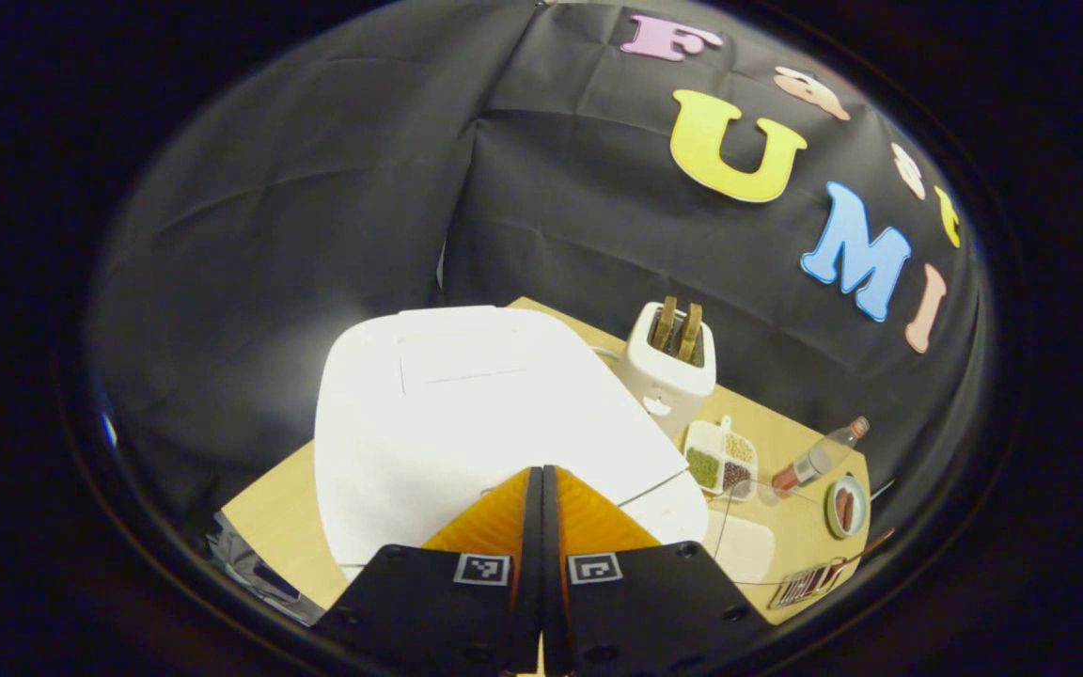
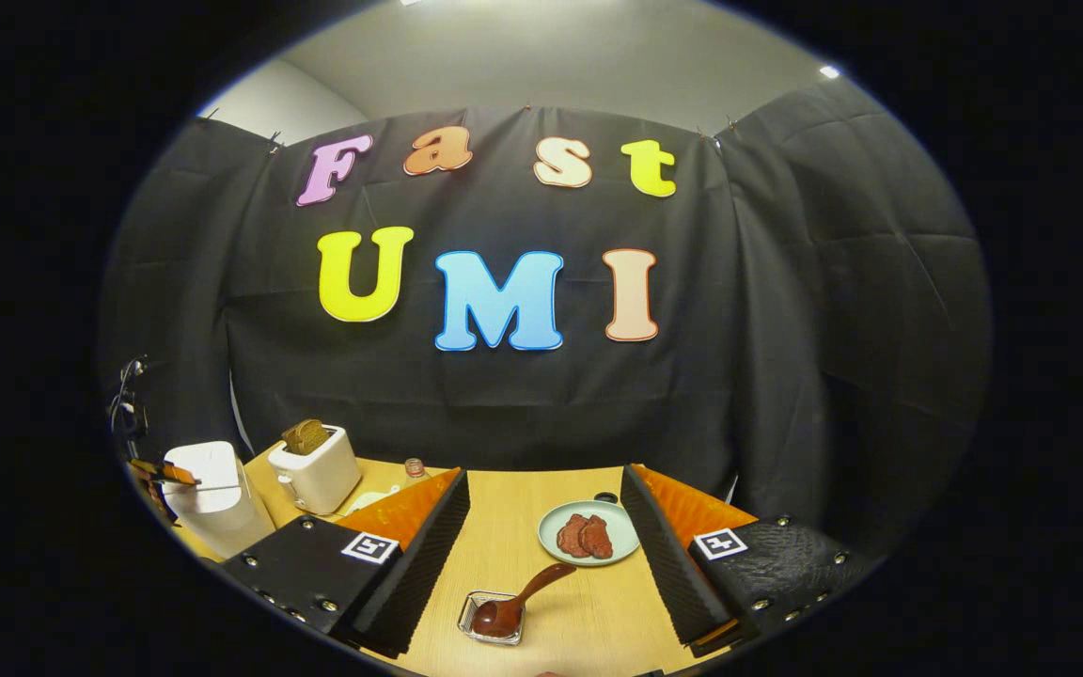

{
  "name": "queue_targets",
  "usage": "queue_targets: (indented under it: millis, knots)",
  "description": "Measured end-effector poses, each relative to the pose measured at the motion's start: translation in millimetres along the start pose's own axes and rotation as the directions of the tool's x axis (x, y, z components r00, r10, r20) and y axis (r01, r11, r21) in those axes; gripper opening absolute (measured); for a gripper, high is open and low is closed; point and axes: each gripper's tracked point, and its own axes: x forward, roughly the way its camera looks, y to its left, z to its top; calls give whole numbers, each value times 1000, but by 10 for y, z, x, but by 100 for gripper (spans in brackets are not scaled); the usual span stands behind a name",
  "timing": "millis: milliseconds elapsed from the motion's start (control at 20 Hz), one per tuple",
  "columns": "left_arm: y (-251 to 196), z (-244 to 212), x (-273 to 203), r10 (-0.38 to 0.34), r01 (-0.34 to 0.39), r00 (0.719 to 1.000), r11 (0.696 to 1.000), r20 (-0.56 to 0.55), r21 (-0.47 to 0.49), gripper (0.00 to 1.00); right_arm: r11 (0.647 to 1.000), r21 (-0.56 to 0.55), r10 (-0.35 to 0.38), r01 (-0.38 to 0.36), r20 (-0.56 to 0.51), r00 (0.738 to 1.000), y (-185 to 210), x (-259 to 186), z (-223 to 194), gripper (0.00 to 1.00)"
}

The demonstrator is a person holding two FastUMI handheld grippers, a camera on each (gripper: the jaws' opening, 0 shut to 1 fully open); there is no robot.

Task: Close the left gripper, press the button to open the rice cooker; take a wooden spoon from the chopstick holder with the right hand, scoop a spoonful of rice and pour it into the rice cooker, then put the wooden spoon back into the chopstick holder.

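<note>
Here, left gripper (image 1: 541, 489) fingers together over rice cooker (image 1: 466, 414); right gripper (image 2: 546, 555) fingers wide.

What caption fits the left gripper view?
Shut left hand-held gripper poised over the closed white rice cooker.

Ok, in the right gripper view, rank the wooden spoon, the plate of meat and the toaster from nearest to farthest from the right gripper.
1. Wooden spoon, between the open fingers of the right gripper, low centre.
2. Plate of meat, just beyond, centre.
3. Toaster, far left, near the wall.
</note>
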Motion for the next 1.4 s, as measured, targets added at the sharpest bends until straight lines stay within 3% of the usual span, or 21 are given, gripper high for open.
queue_targets:
  millis: [150,250,350,450,500,650,950,1100,1250,1400]
  knots:
    - [-32,358,-232,51,-66,991,991,128,118,8,1000,14,23,-23,1,1000,48,-5,7,98]
    - [-134,708,-464,53,-86,973,987,225,137,9,999,24,33,-33,-1,999,71,-39,-21,98]
    - [-366,986,-812,-18,-25,947,991,320,130,25,998,36,43,-43,8,999,105,-58,-11,98]
    - [-437,1170,-1070,-33,-39,913,985,406,169,100,998,48,39,-39,3,999,117,-78,-58,98]
    - [-499,1249,-1234,-54,-34,894,981,445,189,95,998,57,36,-36,0,999,129,-88,-85,98]
    - [-838,1313,-1668,-147,20,850,969,506,248,97,997,75,11,-9,-27,1000,116,-77,-221,98]
    - [-1525,1142,-2315,-326,175,783,932,530,316,97,992,116,-32,47,-129,991,-13,67,-675,98]
    - [-1841,1027,-2408,-369,217,766,919,526,328,97,983,175,-21,57,-203,979,-87,246,-1000,98]
    - [-2047,871,-2400,-382,235,779,913,498,334,96,972,228,6,61,-283,959,-110,477,-1376,98]
    - [-2172,766,-2345,-369,234,798,918,476,319,99,974,208,-8,86,-354,935,-191,735,-1717,99]
